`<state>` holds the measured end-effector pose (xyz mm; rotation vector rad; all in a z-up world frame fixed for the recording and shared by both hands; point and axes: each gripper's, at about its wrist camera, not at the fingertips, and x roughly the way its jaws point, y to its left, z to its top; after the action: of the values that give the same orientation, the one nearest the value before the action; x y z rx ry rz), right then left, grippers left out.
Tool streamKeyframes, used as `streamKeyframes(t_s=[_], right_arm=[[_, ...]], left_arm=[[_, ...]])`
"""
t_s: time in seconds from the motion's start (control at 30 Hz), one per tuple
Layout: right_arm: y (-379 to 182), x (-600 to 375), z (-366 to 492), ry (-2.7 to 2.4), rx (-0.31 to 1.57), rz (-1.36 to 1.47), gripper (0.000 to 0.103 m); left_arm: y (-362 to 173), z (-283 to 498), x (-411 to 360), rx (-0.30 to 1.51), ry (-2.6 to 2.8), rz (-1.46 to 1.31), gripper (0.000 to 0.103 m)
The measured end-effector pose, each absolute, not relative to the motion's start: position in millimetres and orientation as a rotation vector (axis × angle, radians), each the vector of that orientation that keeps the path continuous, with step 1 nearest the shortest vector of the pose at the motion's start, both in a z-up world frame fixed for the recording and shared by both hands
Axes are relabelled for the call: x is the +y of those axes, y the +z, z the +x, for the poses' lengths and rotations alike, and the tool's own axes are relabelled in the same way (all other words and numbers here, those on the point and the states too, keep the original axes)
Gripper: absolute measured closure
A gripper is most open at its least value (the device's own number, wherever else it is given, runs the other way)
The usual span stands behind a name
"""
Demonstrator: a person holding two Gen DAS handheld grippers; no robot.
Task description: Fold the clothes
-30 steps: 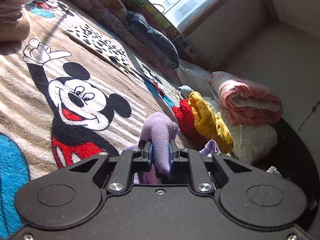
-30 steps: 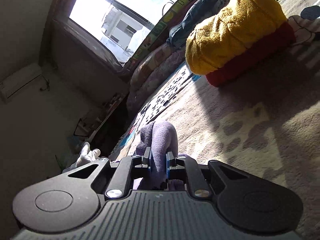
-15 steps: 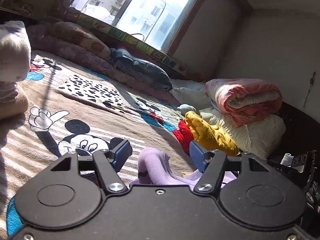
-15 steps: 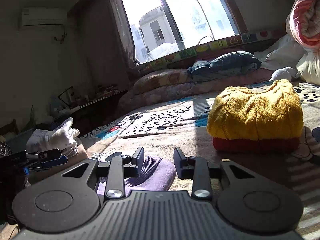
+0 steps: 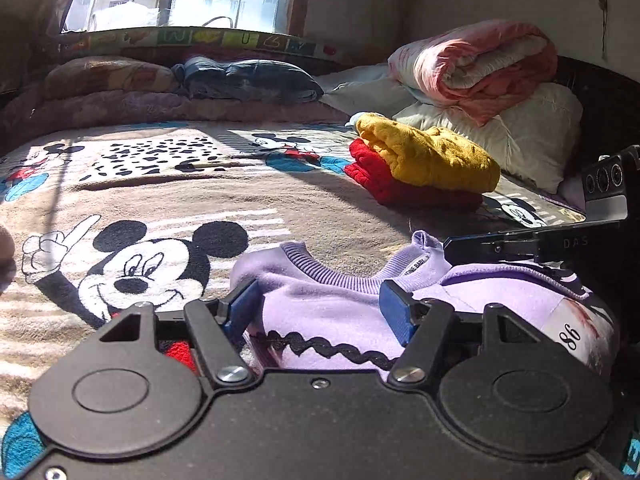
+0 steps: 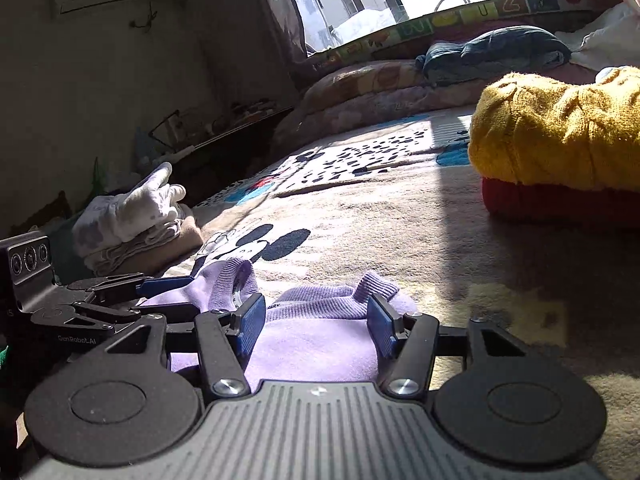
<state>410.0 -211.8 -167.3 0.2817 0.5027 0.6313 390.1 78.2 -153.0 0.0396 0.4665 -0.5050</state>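
A lilac sweatshirt (image 5: 332, 304) with a ribbed collar lies flat on the Mickey Mouse blanket (image 5: 152, 200), right under both tools. My left gripper (image 5: 320, 308) is open, its blue pads spread above the collar area without touching cloth. In the right wrist view the same lilac sweatshirt (image 6: 312, 336) fills the gap of my right gripper (image 6: 316, 324), which is open too. The left gripper's fingers (image 6: 160, 284) show at the left of that view, and the right tool's fingers (image 5: 500, 244) cross the right side of the left wrist view.
A folded yellow sweater (image 5: 428, 156) sits on a folded red one (image 5: 384, 184) at the far right of the bed. Pink quilt (image 5: 476, 64) and white pillow (image 5: 532, 132) lie behind. A stack of pale clothes (image 6: 136, 224) rests at the bed's left edge.
Both grippers, shut on bunched lilac cloth a second ago, have opened and let it go. The sweatshirt now lies flat on the blanket and both tools have levelled out low over it.
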Motion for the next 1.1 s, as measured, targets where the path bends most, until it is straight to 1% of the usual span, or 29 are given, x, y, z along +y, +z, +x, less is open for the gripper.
streamKeyframes(t_s=[0.13, 0.3, 0.37, 0.47, 0.57, 0.67, 0.87, 0.9, 0.97, 1.1], right_arm=[[-152.4, -216.8, 395.7, 0.629, 0.435, 0.283, 0.047], [-122.0, -210.6, 360.0, 0.649, 0.339, 0.153, 0.047], [-113.7, -205.9, 343.1, 0.667, 0.318, 0.104, 0.047], [-115.7, -196.1, 324.8, 0.702, 0.336, 0.053, 0.045], [-136.3, -186.3, 326.8, 0.714, 0.408, 0.006, 0.042], [-154.7, -181.3, 331.7, 0.717, 0.465, -0.015, 0.042], [-158.9, -173.4, 325.9, 0.695, 0.456, -0.058, 0.042], [-154.0, -171.3, 318.7, 0.674, 0.437, -0.083, 0.042], [-141.9, -173.6, 298.0, 0.656, 0.357, -0.097, 0.048], [-131.2, -173.6, 263.0, 0.624, 0.303, -0.115, 0.051]], left_arm=[[-143.4, 380.7, 85.2, 0.428, -0.485, 0.048, 0.038], [-116.7, 352.6, 89.9, 0.342, -0.527, 0.052, 0.038], [-115.7, 337.0, 79.6, 0.338, -0.567, 0.09, 0.038], [-129.3, 317.6, 70.5, 0.369, -0.588, 0.156, 0.039], [-139.2, 314.3, 70.5, 0.388, -0.58, 0.16, 0.039], [-149.0, 318.3, 64.5, 0.425, -0.574, 0.198, 0.039], [-161.2, 327.4, 63.6, 0.456, -0.583, 0.19, 0.039], [-159.1, 324.1, 62.6, 0.447, -0.572, 0.198, 0.039], [-151.3, 314.0, 61.0, 0.417, -0.544, 0.213, 0.039], [-123.4, 279.7, 61.2, 0.318, -0.513, 0.203, 0.039]])
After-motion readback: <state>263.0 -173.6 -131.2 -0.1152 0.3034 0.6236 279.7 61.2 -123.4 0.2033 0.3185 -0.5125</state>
